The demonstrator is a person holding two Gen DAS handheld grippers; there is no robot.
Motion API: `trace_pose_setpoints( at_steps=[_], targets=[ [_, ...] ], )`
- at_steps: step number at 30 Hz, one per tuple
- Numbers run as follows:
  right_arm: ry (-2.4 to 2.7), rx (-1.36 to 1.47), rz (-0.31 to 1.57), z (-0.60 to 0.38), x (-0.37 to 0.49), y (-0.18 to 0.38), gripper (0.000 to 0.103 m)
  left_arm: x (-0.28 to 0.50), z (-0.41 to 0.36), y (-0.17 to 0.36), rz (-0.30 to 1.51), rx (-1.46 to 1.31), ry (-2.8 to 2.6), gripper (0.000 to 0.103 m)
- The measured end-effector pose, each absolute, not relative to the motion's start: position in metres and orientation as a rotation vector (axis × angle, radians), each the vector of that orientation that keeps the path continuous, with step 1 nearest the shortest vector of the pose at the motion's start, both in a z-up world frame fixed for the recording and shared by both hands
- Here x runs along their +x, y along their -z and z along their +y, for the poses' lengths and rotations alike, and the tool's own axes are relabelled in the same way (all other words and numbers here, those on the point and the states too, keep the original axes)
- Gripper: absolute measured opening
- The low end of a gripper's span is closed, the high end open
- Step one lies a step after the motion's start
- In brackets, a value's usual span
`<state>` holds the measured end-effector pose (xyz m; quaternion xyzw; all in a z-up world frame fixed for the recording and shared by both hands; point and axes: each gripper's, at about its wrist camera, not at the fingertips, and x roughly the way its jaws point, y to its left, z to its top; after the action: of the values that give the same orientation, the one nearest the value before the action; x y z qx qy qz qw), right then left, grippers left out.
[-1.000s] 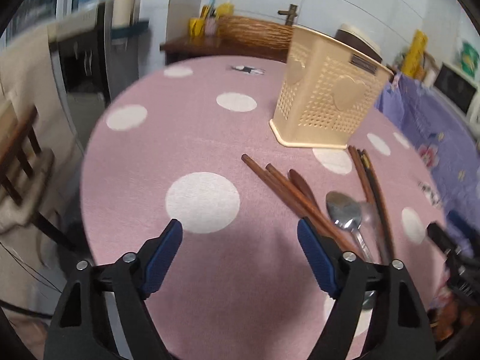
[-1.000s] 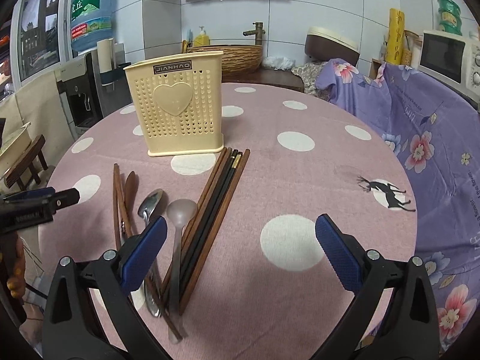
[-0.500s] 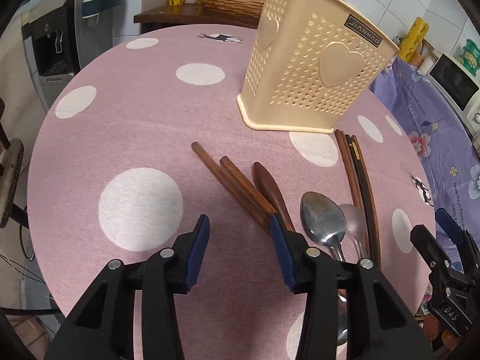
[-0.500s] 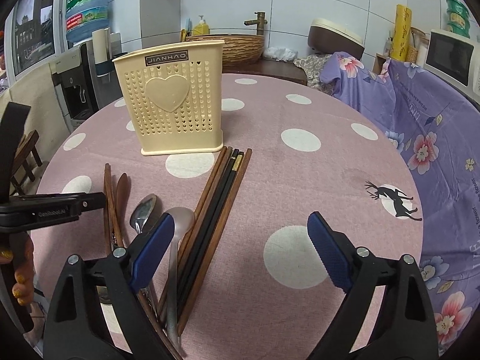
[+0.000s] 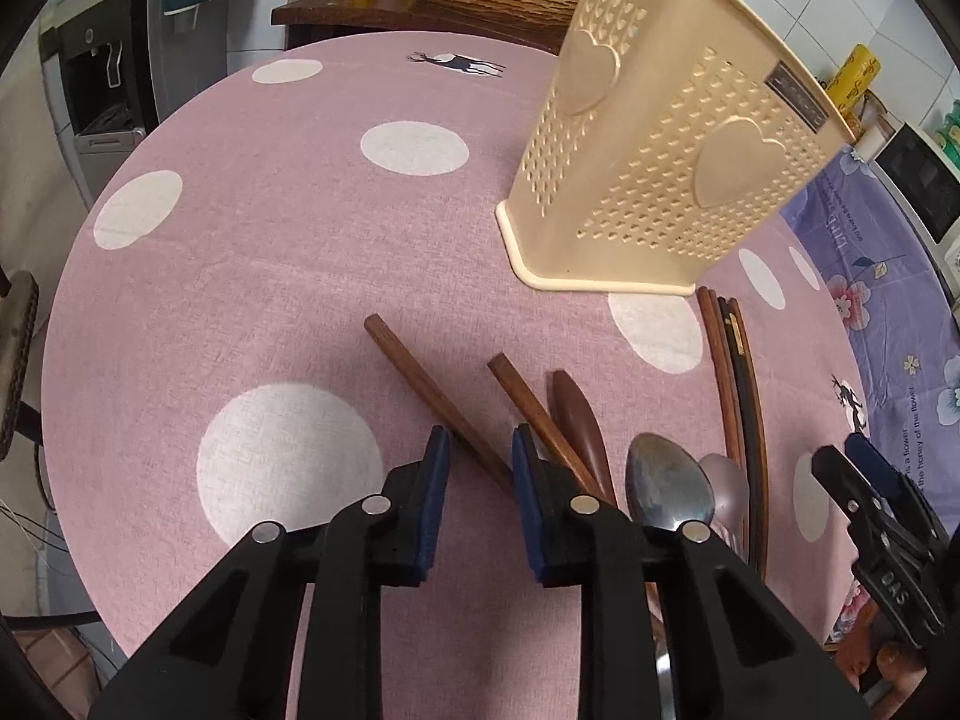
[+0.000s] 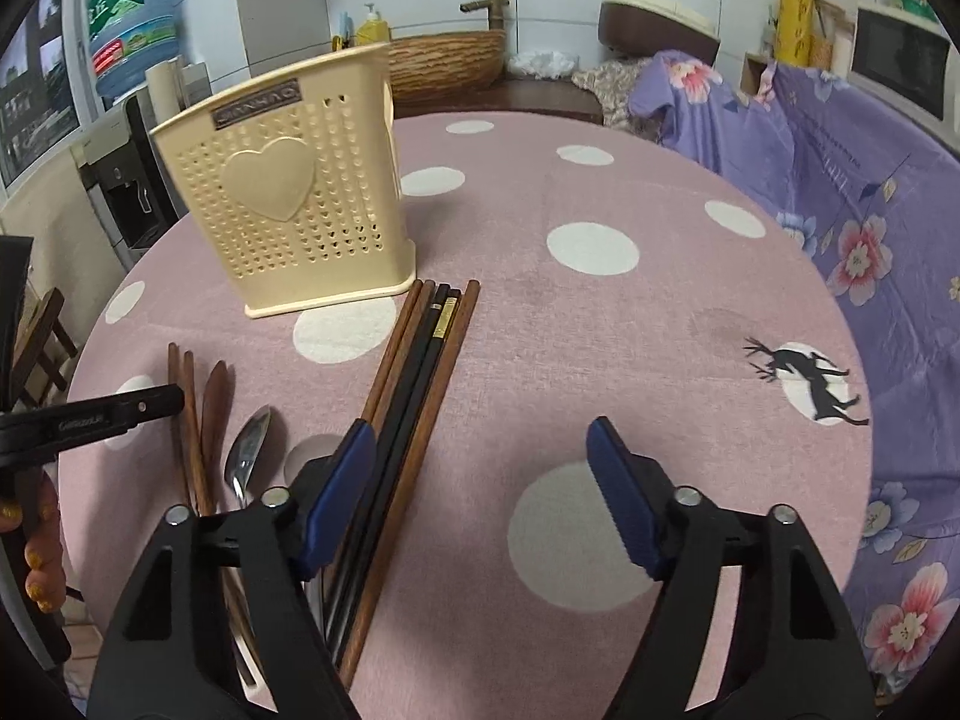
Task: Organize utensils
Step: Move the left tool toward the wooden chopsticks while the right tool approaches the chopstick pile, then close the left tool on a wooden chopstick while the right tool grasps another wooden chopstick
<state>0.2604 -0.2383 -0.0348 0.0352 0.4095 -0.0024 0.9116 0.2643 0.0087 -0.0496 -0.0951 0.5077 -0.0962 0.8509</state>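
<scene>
A cream perforated utensil holder (image 5: 666, 168) stands on the pink dotted table; it also shows in the right wrist view (image 6: 288, 210). My left gripper (image 5: 480, 468) is nearly closed, its jaws straddling one brown wooden chopstick (image 5: 420, 378); a small gap remains. A second wooden chopstick (image 5: 528, 402), a wooden spoon (image 5: 576, 414), a metal spoon (image 5: 666, 486) and a bundle of chopsticks (image 5: 732, 372) lie beside it. My right gripper (image 6: 480, 480) is wide open and empty, its left finger above the chopstick bundle (image 6: 426, 372).
The round table (image 6: 600, 312) has a purple floral cloth (image 6: 870, 192) on its right. A water dispenser (image 5: 102, 78) and a counter with a woven basket (image 6: 444, 66) stand behind it. A wooden chair (image 6: 42, 336) stands at the left.
My left gripper has moved forward and down to the wooden chopsticks and narrowed from wide open to nearly closed. My right gripper has moved forward over the chopstick bundle, still open.
</scene>
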Motion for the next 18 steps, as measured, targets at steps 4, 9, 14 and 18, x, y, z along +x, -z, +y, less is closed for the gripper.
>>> trace_pose_setpoints(
  at_steps=[4,9,14,18],
  targets=[
    [0.012,0.108,0.903,-0.241,0.291,0.044,0.054,0.276,0.005,0.049,1.087,-0.170,0.198,0.020],
    [0.018,0.095,0.974,-0.234,0.319,0.056,0.041,0.282,-0.004,0.050,1.073,-0.099,0.187,0.019],
    [0.034,0.143,1.002,-0.245,0.337,0.060,0.040,0.302,-0.005,0.050,1.095,-0.075,0.191,0.017],
    [0.052,0.142,1.012,-0.252,0.348,0.059,0.029,0.315,-0.003,0.048,1.112,-0.053,0.188,0.014]
  ],
)
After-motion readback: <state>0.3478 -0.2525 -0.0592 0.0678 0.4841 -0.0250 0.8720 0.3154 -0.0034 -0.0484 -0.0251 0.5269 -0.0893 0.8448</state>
